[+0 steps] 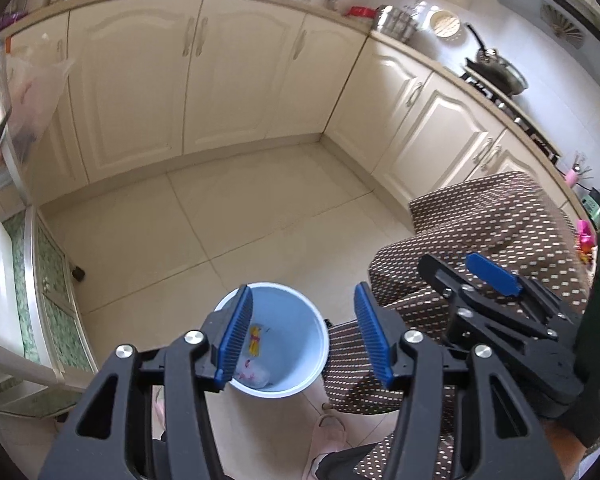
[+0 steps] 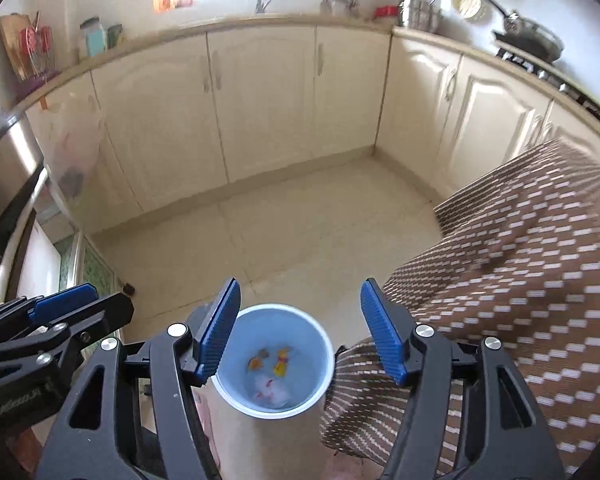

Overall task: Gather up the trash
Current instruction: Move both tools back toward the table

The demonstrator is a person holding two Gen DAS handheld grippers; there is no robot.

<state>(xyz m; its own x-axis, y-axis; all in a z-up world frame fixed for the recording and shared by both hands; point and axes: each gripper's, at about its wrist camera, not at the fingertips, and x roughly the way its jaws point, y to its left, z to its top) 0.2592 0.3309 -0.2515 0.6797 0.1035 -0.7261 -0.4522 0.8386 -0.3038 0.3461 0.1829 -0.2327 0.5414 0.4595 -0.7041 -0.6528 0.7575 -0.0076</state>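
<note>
1. On the tiled kitchen floor (image 2: 308, 236), well away from the cabinet corner, a pale blue bin (image 2: 274, 364) stands upright just beside a brown dotted cloth (image 2: 512, 280).
2. Inside it, at the bottom, lie scraps of trash (image 2: 272, 376): yellow and orange wrappers and a crumpled white piece.
3. Above it, the left gripper (image 1: 304, 340) and the right gripper (image 2: 300, 330) both hang with jaws apart, holding nothing.
4. The scraps look light, soft and crushable; pinch any further piece by a raised fold. The bin looks light, thin-walled and tippable; take it by the rim.
</note>
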